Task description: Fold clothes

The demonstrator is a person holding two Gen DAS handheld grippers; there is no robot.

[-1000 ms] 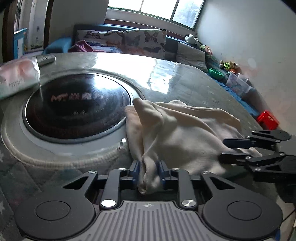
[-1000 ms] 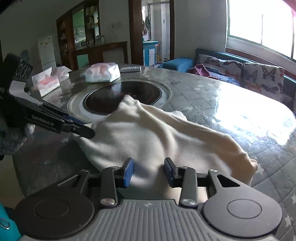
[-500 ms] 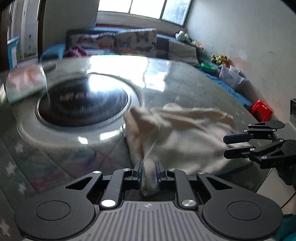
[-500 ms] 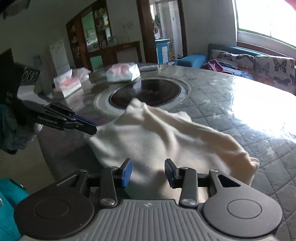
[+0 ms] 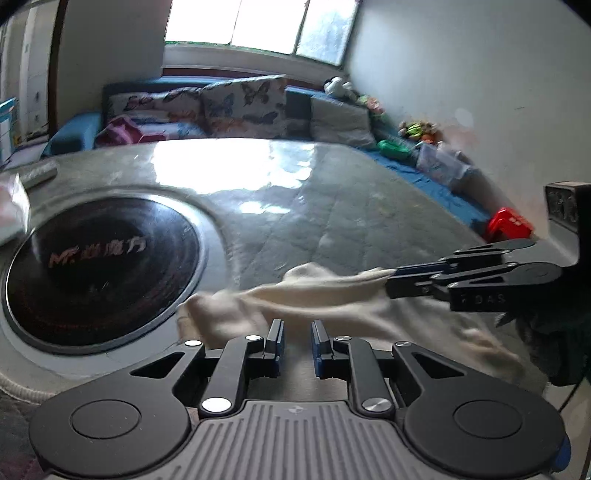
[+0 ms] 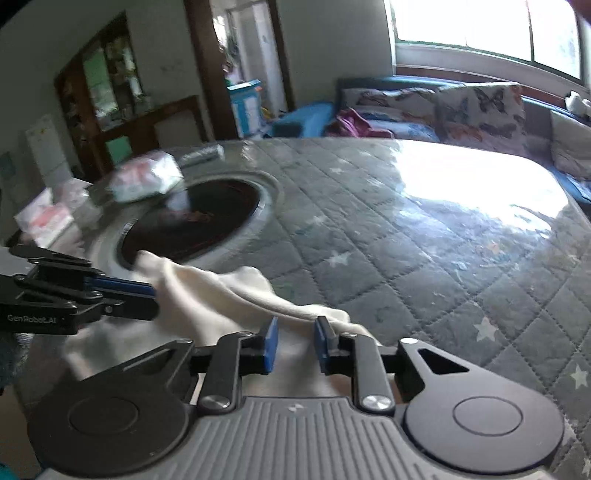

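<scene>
Where the round table (image 5: 332, 206) fills most of both wrist views, its quilted grey cover with pale stars lies under a glossy clear sheet that throws back the window light. Left of the table's middle, a dark round glass cooktop (image 5: 99, 266) with pale lettering sits sunk in a light ring. At the table's far left edge lie plastic-wrapped tissue packs (image 6: 147, 177) and a flat grey remote (image 6: 201, 154). Near the table's front edge hangs the cream garment (image 5: 314, 299), stretched in a blurred band between the two tools, its far end touching the cooktop's ring. The left gripper (image 5: 297, 341) has cream cloth running up between its blue pads; seen from the right wrist, its jaws are clenched on the garment's left end. The right gripper (image 6: 295, 343) has just been closing its jaws, and from the left wrist they are clamped on the garment's right end. Beyond the table's far side runs a blue sofa (image 6: 461, 107) with butterfly cushions under a bright window (image 5: 258, 26). Past the table's left stand a dark wooden cabinet (image 6: 110, 96) and a doorway. Right of the table, by the white wall, a red stool (image 5: 511, 223) and toys sit on the floor.
</scene>
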